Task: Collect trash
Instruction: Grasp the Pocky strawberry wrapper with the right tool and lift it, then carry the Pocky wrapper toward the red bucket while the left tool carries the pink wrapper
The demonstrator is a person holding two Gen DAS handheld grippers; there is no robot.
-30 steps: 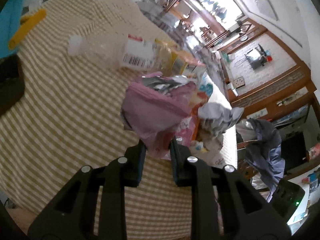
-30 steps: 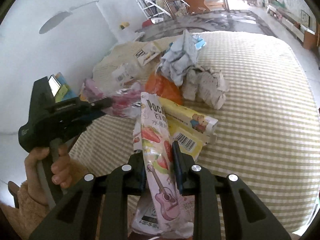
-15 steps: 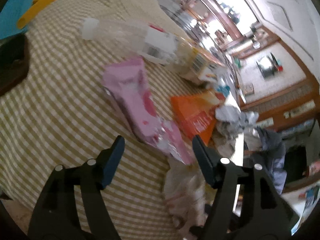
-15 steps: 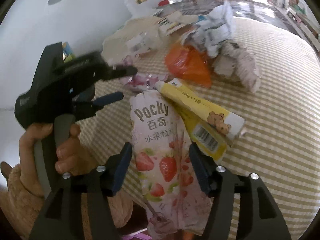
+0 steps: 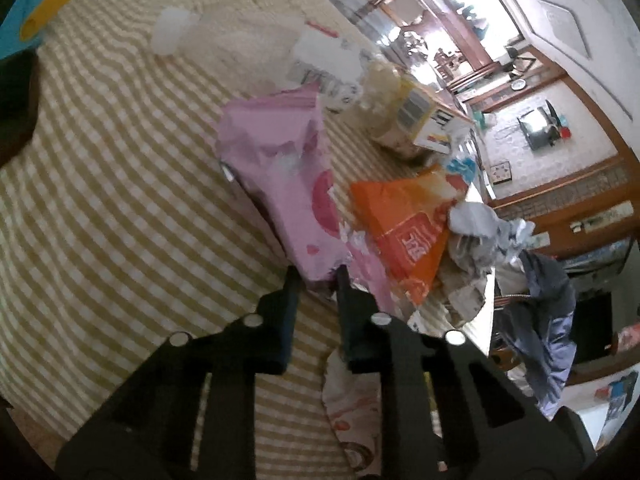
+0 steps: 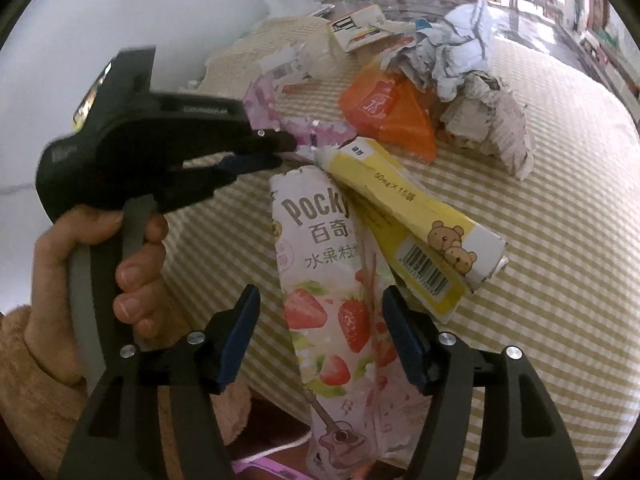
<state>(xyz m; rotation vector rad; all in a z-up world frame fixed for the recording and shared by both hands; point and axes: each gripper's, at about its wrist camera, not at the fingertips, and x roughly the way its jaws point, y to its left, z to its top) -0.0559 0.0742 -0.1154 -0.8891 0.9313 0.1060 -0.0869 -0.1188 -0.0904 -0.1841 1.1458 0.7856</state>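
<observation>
On the checked tablecloth [image 5: 100,200] lies a pink wrapper [image 5: 280,160], and my left gripper [image 5: 317,278] is shut on its near end. In the right wrist view the same left gripper [image 6: 288,152] comes in from the left, held by a person's hand [image 6: 132,272]. A strawberry Pocky packet [image 6: 328,280] lies lengthwise between the fingers of my right gripper [image 6: 320,308]. Those jaws are closing, and the pads stand just off the packet. A yellow box with bears [image 6: 420,220] lies across the packet's far right side. An orange packet [image 6: 384,108] and crumpled paper [image 6: 460,52] lie beyond.
A clear plastic bottle [image 5: 248,40] and a yellow carton [image 5: 416,116] lie past the pink wrapper. A dark object [image 5: 16,100] sits at the cloth's left edge. The table's near edge runs under the Pocky packet's tail. Bare cloth [image 6: 560,240] spreads to the right.
The left gripper held the pink wrapper up, dropped it flat on the cloth with jaws wide, and has now shut on its near end. The right gripper let go of the Pocky packet and is narrowing again.
</observation>
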